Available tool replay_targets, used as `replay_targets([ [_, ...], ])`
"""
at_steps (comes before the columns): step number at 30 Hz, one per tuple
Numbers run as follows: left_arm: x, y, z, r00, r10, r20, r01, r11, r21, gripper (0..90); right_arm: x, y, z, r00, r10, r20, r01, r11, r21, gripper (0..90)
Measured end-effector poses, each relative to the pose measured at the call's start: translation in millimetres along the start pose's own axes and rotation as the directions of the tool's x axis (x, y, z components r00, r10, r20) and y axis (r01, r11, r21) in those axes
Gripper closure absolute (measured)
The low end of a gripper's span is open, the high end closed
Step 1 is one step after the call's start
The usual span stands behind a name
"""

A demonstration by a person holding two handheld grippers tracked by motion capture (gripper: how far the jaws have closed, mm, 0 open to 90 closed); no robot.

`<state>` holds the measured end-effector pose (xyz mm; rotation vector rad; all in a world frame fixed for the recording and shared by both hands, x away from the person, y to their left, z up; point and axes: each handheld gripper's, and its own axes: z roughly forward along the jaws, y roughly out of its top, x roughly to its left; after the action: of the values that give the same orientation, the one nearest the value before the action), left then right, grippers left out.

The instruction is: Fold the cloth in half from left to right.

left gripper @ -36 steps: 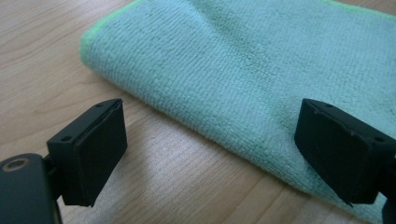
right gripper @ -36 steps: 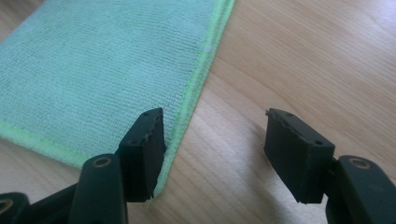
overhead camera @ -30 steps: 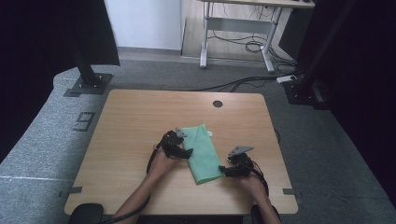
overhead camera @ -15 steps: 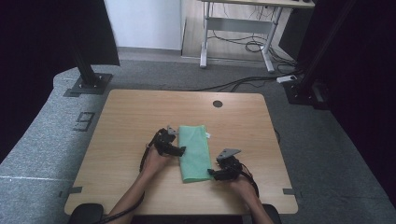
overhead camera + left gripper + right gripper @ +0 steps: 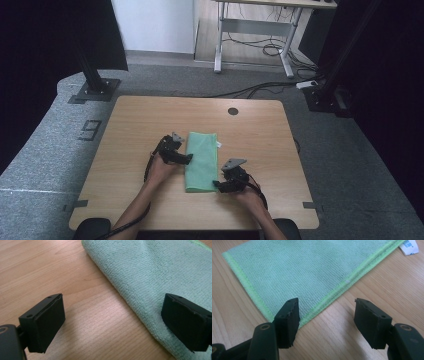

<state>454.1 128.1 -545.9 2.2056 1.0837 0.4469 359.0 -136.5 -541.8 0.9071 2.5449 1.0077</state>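
Observation:
A folded green cloth [image 5: 202, 161] lies flat on the wooden table [image 5: 130, 125], long side running away from the person. My left gripper [image 5: 187, 159] is at the cloth's left folded edge, about halfway along it. Its jaws stand wide open [image 5: 115, 322], one pad [image 5: 47, 322] over bare wood and the other over the cloth [image 5: 155, 277]. My right gripper [image 5: 218, 186] sits at the cloth's near right corner. It is open too [image 5: 328, 320], and the cloth's bright hem [image 5: 332, 293] runs between its jaws without being pinched.
A white label [image 5: 409, 246] sticks out from the cloth's far right edge. A round cable hole [image 5: 233, 111] is in the table near its far edge. Black stand bases [image 5: 95, 90] rest on the floor beyond the table.
Both grippers have shifted to the left. The cloth has moved left with them and now lies straight instead of slanted.

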Motion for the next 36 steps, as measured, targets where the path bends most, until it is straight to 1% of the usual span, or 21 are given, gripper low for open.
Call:
replay_targets([
  [4,2.9,-0.4,0.9,1.0000,-0.004,0.003,0.004,1.0000,-0.008,5.1,0.8,3.7,3.7,1.0000,-0.003,-0.008,0.003,1.000,0.001,35.4],
  [8,2.3,-1.0,1.0,1.0000,-0.001,0.004,0.001,0.9999,-0.014,5.0,1.3,4.5,4.5,0.9999,-0.007,-0.007,0.007,1.000,0.000,35.3],
  [11,1.4,-0.4,0.5,1.0000,0.000,-0.002,0.000,0.9999,-0.012,5.2,0.8,4.0,4.3,0.9999,0.000,-0.012,0.000,1.000,-0.001,35.3],
  [17,-0.7,1.4,-4.2,0.9998,0.014,-0.013,-0.015,0.9998,-0.010,4.8,0.7,4.4,4.1,0.9999,-0.007,-0.010,0.007,1.000,0.001,34.9],
  [22,-1.1,1.1,-14.1,0.9999,0.010,0.006,-0.010,0.9994,-0.034,4.4,2.5,5.8,2.9,0.9999,-0.016,0.006,0.016,1.000,0.004,32.6],
  [25,-1.6,-0.2,-21.4,0.9995,0.016,0.026,-0.015,0.9990,-0.043,4.0,1.5,7.0,-0.2,1.0000,-0.002,-0.006,0.002,1.000,-0.013,31.0],
  [29,-2.7,-5.0,-35.3,0.9984,0.028,0.049,-0.026,0.9982,-0.054,2.9,-1.7,8.2,-7.0,1.0000,0.008,-0.004,-0.008,0.999,-0.032,27.5],
  [34,-3.9,-13.7,-54.3,0.9973,0.049,0.055,-0.046,0.9976,-0.051,0.9,-7.7,8.8,-16.8,0.9998,0.017,0.008,-0.017,0.998,-0.056,21.0],
  [36,-4.2,-17.9,-62.8,0.9966,0.048,0.067,-0.044,0.9972,-0.060,0.8,-9.6,8.9,-20.5,0.9997,0.023,0.010,-0.022,0.998,-0.064,18.0],
])
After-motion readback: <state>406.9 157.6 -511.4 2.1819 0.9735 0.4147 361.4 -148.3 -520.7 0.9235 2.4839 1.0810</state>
